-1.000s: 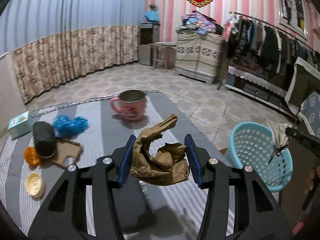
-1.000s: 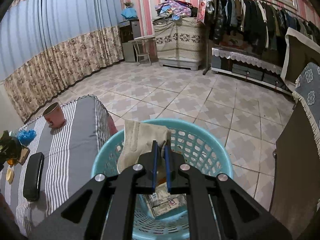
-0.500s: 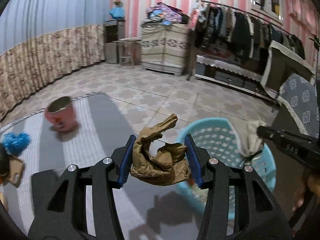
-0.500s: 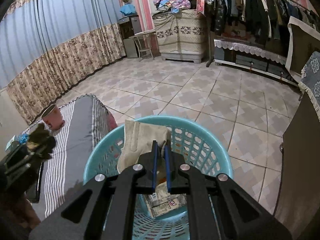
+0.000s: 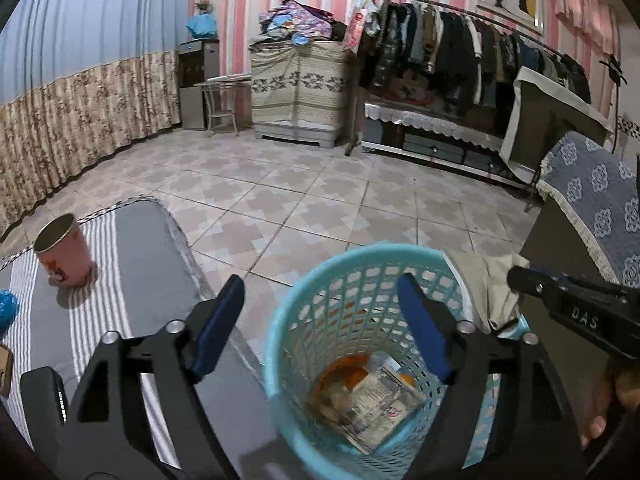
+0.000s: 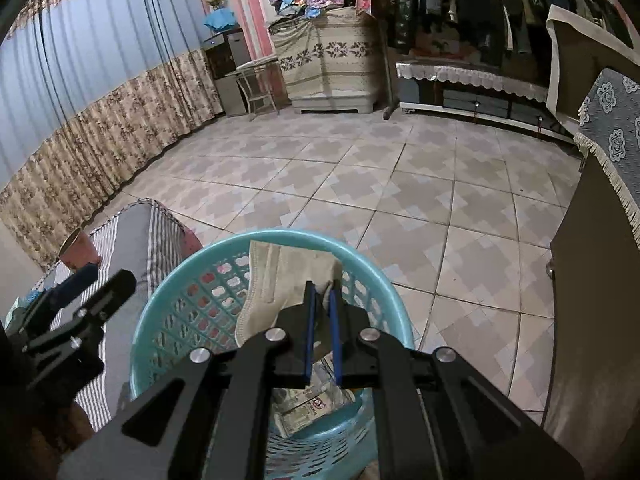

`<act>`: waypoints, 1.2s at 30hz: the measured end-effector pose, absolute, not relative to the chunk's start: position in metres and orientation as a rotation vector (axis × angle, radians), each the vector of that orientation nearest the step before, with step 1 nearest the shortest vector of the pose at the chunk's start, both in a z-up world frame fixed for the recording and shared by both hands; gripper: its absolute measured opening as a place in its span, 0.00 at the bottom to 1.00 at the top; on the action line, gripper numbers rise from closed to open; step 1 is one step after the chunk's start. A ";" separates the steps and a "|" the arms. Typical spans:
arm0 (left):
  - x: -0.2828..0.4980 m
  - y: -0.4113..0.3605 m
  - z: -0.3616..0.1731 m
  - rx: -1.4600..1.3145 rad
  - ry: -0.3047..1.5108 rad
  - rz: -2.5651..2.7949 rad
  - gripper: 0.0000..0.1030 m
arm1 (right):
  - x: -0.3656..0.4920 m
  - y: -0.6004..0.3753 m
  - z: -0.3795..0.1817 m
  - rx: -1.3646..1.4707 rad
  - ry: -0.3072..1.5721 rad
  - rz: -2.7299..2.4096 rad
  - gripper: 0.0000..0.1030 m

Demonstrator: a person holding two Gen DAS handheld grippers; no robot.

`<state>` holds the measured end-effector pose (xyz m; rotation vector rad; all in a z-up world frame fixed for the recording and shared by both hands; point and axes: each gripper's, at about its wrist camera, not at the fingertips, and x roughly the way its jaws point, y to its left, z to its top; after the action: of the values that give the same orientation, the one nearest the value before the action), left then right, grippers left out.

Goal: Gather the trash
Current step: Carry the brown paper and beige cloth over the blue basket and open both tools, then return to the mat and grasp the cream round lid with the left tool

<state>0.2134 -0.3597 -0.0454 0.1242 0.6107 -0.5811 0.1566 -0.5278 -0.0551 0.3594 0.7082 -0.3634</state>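
Note:
My left gripper (image 5: 320, 282) hangs over the light blue mesh basket (image 5: 280, 320). Its jaws are opening and stand wide with nothing between them. At the basket's bottom lie a printed packet (image 5: 380, 404), orange scraps and a blurred brownish lump (image 5: 336, 398). My right gripper (image 6: 321, 287) is shut on a beige cloth (image 6: 280, 276) draped over the basket's far rim (image 6: 280, 236). The left wrist view shows that cloth (image 5: 496, 288) hanging from the right gripper (image 5: 516, 276) at the basket's right rim. The left gripper (image 6: 104, 280) shows at the left edge of the right wrist view.
Left of the basket is a low table under a grey striped cover (image 5: 140, 264), bearing a pink cup (image 5: 64, 254), a blue fuzzy thing (image 5: 6, 308) and a black case (image 5: 40, 392). A brown cabinet (image 6: 592, 320) stands close on the right. Tiled floor (image 5: 300, 200) stretches beyond.
My left gripper swung right from over the table to over the basket and opened; the crumpled brown paper has left its jaws. My right gripper stayed shut on the cloth, shifting slightly.

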 end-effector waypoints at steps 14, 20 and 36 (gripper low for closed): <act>0.219 -0.267 -0.022 0.031 0.589 -0.433 0.95 | 0.175 -0.498 -0.058 0.276 0.759 -0.329 0.60; 0.218 -0.232 -0.017 0.018 0.575 -0.363 0.95 | 0.174 -0.484 -0.050 0.226 0.719 -0.345 0.85; 0.213 -0.070 -0.030 0.036 0.582 -0.059 0.95 | 0.185 -0.383 -0.016 0.164 0.564 -0.224 0.94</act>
<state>0.2132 -0.0701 -0.0304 0.0362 0.5816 -0.0586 0.1851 -0.3828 -0.0156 0.1640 0.5643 -0.2237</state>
